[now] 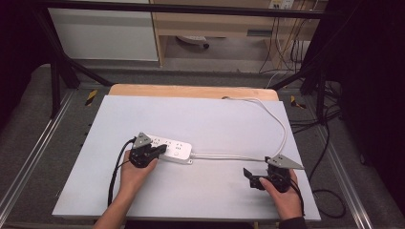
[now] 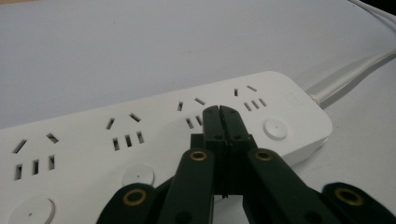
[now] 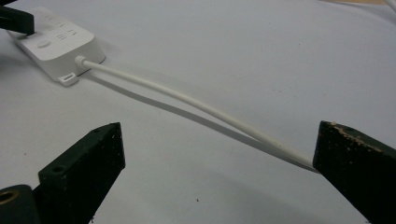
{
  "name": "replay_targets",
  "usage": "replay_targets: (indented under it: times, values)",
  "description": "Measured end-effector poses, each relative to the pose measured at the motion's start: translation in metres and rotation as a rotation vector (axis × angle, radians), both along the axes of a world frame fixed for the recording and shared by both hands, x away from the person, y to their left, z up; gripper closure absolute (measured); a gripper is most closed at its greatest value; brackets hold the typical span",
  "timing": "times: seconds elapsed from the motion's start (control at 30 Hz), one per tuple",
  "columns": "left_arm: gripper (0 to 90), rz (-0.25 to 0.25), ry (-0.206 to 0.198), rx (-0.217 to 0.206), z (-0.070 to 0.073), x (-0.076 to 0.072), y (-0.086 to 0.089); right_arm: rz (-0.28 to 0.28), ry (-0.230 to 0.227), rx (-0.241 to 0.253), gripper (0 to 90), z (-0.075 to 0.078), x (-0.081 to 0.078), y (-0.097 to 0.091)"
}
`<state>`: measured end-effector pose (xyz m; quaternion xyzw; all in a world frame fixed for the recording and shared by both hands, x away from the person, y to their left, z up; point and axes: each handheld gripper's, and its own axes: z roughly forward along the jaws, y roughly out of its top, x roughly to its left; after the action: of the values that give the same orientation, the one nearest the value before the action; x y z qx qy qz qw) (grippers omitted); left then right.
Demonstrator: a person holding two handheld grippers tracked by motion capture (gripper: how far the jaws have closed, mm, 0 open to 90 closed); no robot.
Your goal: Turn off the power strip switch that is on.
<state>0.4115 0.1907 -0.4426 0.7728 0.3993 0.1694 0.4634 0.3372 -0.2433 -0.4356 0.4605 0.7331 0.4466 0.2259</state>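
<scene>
Left tongs (image 1: 160, 150) pressed together on the strip, right tongs (image 1: 248, 176) spread wide over the tabletop.

White power strip (image 1: 171, 148) lies left of centre on my grey tabletop (image 1: 200, 119). In the left gripper view my tongs (image 2: 220, 112) sit closed, tips against the strip (image 2: 154, 135) between two socket groups, a round button (image 2: 274, 129) just right. Cord (image 1: 282, 129) runs right from the strip, then curves to the top edge. In the right gripper view it (image 3: 187, 100) crosses the middle between my tongs' (image 3: 219, 154) parted jaws, clamped on nothing.

Black jaws, brass rivets; grey three-cornered plates; trailing black cables
</scene>
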Motion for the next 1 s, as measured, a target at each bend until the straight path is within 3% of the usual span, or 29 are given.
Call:
replay_targets:
  times: [1.0]
  values:
    - [90.0,0.001,0.005,-0.013,-0.0036,0.0013,0.0006,-0.006,0.010,0.005,3.0,-0.0014,0.0007,-0.0004]
